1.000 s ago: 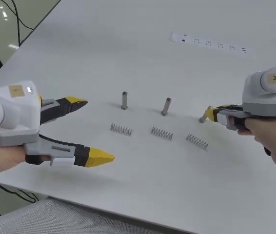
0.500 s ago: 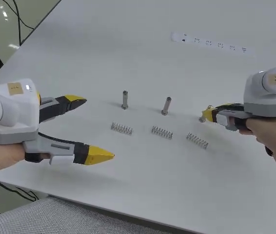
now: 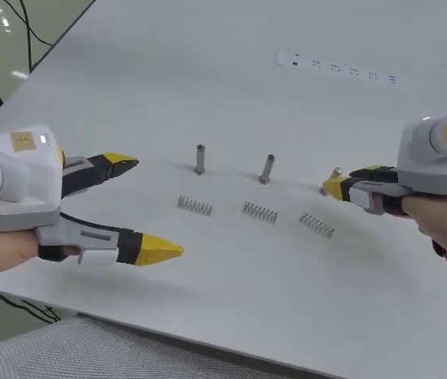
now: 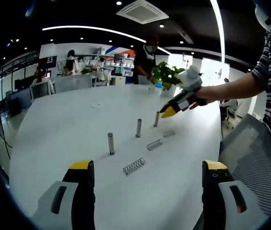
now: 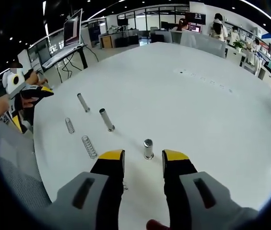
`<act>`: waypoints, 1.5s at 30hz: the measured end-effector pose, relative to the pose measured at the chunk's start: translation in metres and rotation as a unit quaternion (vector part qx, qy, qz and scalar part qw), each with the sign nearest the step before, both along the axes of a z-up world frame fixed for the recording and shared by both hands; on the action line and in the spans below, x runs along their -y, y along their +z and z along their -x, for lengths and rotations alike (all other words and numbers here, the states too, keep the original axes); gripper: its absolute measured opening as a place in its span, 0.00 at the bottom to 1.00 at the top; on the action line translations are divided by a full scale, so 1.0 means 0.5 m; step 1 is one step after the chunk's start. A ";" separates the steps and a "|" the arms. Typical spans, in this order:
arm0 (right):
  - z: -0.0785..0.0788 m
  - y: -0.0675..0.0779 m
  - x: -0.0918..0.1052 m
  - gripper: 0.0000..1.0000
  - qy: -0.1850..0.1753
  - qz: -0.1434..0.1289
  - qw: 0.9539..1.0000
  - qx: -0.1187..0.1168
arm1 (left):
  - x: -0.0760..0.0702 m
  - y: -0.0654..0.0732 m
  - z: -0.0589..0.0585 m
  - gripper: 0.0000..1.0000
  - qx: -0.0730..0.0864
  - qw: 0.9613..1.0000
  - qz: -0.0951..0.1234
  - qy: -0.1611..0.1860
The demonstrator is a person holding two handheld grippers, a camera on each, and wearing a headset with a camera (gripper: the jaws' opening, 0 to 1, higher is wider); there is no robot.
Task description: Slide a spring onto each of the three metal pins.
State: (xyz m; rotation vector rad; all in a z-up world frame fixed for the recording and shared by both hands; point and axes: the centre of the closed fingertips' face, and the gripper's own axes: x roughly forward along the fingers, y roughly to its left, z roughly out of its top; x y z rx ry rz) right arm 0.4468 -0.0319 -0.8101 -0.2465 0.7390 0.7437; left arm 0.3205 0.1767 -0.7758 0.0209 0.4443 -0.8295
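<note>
White table (image 3: 208,95) in an open-plan office, power strip (image 3: 336,69) at its far side. Left gripper (image 3: 155,207) gapes wide, right gripper (image 3: 332,186) slightly.

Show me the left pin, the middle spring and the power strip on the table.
Left pin (image 3: 200,158), head view, middle of its shaft.
Middle spring (image 3: 260,212), head view, its centre coils.
Power strip (image 3: 342,69), head view, middle of its top face.
</note>
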 end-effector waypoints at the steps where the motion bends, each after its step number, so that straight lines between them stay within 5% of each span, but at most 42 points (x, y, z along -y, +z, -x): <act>1: 0.001 0.001 0.001 0.33 0.001 0.000 1.000 0.000 | 0.000 0.000 0.000 0.92 0.001 1.000 0.000 0.000; 18: 0.029 0.005 0.018 0.32 0.039 0.027 0.999 -0.004 | 0.002 -0.001 -0.002 0.92 -0.001 1.000 -0.002 -0.006; 26: 0.058 0.004 0.004 0.29 0.100 0.056 0.993 -0.015 | 0.002 0.002 -0.005 0.92 -0.001 1.000 -0.002 -0.007; 31: 0.087 -0.006 -0.011 0.29 0.164 0.092 0.982 -0.018 | 0.002 0.007 -0.005 0.92 0.000 1.000 0.003 -0.005; 45: 0.118 -0.053 -0.018 0.29 0.252 0.159 0.954 -0.042 | 0.001 -0.004 0.004 0.91 -0.007 1.000 -0.001 -0.003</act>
